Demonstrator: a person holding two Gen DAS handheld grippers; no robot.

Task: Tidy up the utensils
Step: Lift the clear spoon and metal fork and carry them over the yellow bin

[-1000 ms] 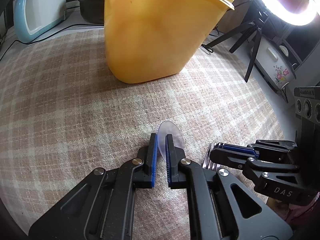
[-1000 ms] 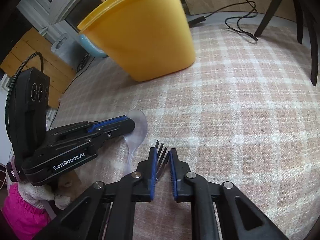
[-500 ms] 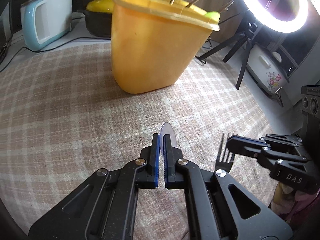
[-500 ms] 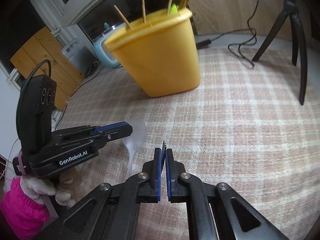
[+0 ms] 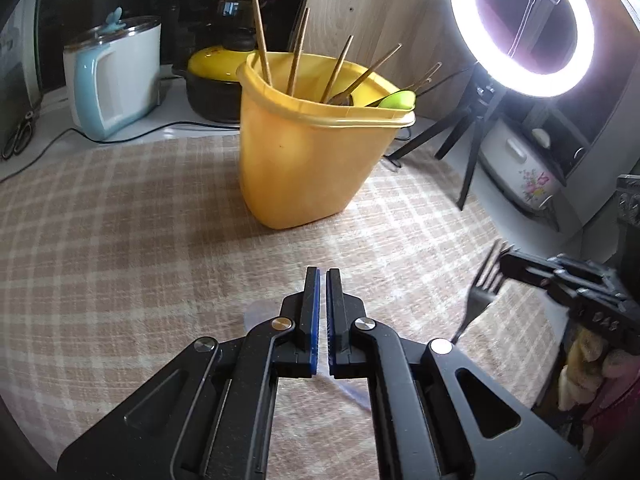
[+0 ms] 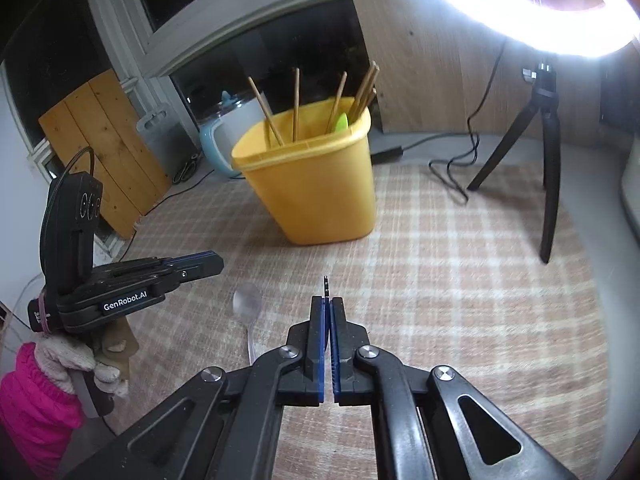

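Both grippers rose: left gripper (image 5: 322,276) closed, empty; right gripper (image 6: 327,305) clamps one fork (image 5: 482,286); one spoon (image 6: 248,305) dropped

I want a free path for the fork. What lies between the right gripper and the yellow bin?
Only bare checked cloth, as the right wrist view shows; the clear spoon lies to the left of that stretch.

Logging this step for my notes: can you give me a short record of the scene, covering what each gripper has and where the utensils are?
left gripper: jaws shut, nothing between them
right gripper: jaws shut on fork
clear spoon: lying on checked cloth, not held
yellow bin: upright, holds chopsticks and a green utensil
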